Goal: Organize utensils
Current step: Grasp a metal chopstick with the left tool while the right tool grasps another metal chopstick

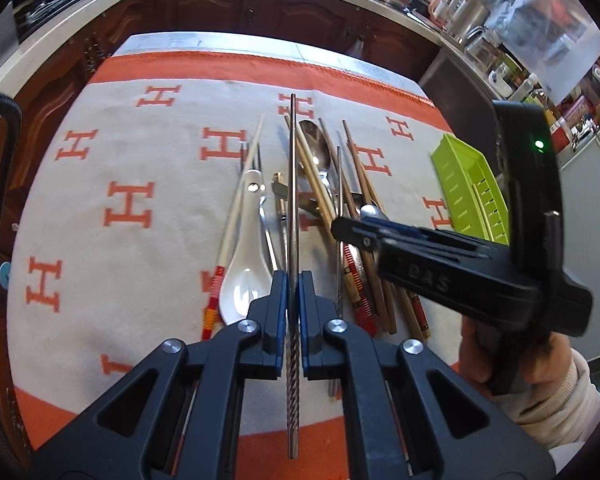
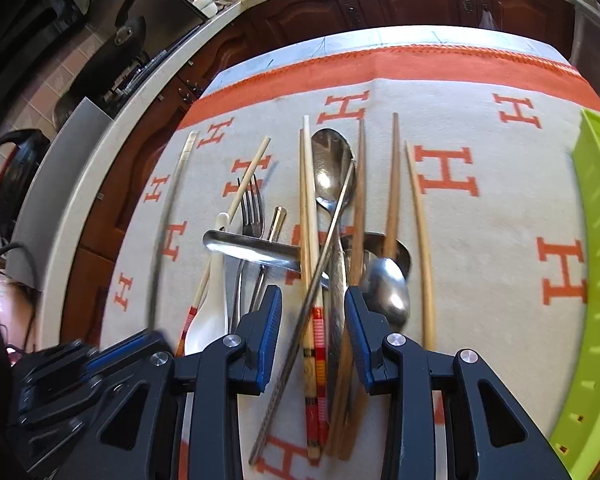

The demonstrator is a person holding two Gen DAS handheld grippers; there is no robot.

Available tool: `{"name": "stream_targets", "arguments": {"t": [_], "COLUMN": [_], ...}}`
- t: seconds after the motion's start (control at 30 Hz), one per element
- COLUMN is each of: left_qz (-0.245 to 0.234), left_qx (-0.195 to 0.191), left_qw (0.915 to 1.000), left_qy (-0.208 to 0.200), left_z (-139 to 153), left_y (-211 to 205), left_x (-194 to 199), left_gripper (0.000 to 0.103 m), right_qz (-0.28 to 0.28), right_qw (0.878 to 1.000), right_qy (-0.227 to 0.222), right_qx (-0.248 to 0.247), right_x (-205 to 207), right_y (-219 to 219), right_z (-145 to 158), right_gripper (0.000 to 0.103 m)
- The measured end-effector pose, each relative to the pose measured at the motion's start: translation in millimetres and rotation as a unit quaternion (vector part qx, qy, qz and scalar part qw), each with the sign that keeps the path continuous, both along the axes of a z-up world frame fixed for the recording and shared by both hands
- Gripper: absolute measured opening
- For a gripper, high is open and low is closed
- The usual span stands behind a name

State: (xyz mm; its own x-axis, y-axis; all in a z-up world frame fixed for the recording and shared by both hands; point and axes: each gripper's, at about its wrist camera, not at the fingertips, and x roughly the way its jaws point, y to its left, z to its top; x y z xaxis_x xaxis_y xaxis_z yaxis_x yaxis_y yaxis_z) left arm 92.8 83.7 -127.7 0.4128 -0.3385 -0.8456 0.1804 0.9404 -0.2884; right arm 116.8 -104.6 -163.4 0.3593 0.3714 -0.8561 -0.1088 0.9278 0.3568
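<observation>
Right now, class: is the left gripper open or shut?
Shut: the left gripper clamps its pads on a metal chopstick, held above the pile.

1. The cloth is pale grey with a repeating pattern of orange H letters and a broad orange border.
2. The tray, right of the cloth's H pattern, is lime green.
3. The metal chopstick is silver, with a twisted ribbed pattern at its thick end.
4. The soup spoon is glossy white.
5. The painted chopstick is cream, banded red, orange and white near its thick end.
6. The wooden chopsticks are plain brown.
7. The left gripper is black with blue pads.
8. The cabinets beyond the cloth are dark reddish brown.
</observation>
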Motion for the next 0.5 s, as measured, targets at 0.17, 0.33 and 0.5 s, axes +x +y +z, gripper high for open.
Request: {"name": "stream_targets", "arguments": {"t": [0.17,0.33,0.5], "left_qz": [0.013,0.017,0.017], "left_qx": [-0.011,-0.014,-0.02], "left_qw": [0.9998,0.9996,0.9996], "left_qy": [0.012,0.016,0.015], "left_z": [-3,-10,-10], "left_y": [17,21,23], "left_x": [-10,-13,-15], "left_gripper": [0.003,0.003,0.003], "right_qz": [0.001,0.012,0.016], "right_qw": [0.998,0.995,0.992], "right_qy": [-0.019,-0.026,-0.028], "right_qx": [-0.058,-0.094,-0.122], "right_x": [8,7,1], "right_y": [22,35,41], "right_z": [0,0,-4], "right_gripper": [0.031,0.015,0.011]}}
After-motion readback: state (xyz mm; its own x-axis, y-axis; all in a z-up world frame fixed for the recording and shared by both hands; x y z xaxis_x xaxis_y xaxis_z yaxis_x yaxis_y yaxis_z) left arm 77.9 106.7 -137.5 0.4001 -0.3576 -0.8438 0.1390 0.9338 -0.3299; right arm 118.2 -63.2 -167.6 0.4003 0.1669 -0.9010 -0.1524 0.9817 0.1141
